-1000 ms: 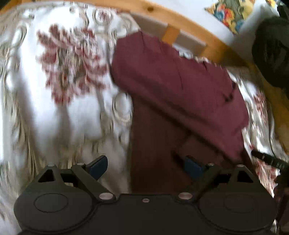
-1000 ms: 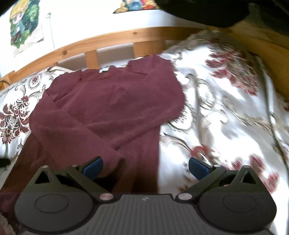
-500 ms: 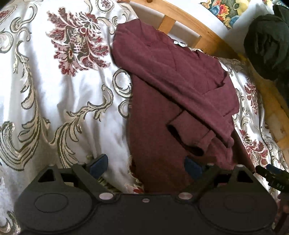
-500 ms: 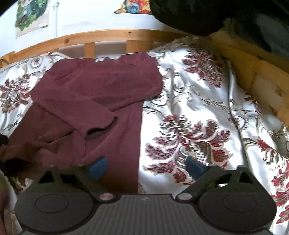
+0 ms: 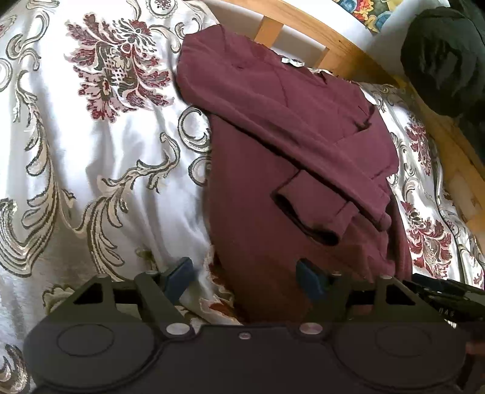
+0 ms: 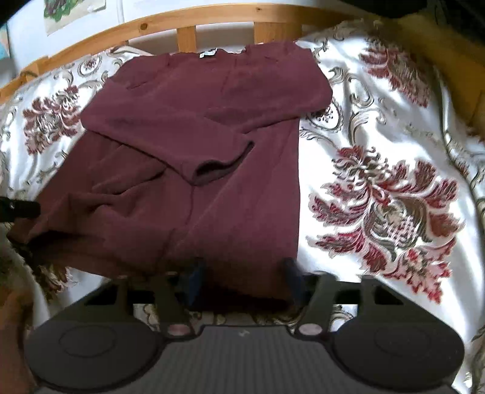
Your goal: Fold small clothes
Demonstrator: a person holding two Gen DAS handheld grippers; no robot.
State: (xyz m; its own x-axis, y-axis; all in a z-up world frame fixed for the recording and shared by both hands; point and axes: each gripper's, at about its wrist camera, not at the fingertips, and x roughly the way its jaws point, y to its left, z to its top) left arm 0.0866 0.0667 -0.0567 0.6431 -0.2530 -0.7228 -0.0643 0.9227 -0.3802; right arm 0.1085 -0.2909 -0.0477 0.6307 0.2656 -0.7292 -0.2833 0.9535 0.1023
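A maroon sweater [image 6: 194, 169] lies flat on a white bedspread [image 6: 388, 127] with red floral motifs, its collar toward the wooden bed frame [image 6: 188, 22]. Both sleeves are folded across the chest; one cuff [image 6: 221, 168] lies open-mouthed on top of the body.

The left gripper [image 5: 247, 277] hangs at the sweater's lower left corner, jaws spread wide with nothing between them; one blue pad [image 5: 178, 275] is over the bedspread, the other over the fabric.

The right gripper [image 6: 242, 278] sits at the hem near the lower right corner, jaws parted, with the hem edge between them (whether the pads touch the cloth cannot be told, as they are blurred).

A dark bundle [image 5: 445, 60] rests beyond the frame at the far right of the left view.
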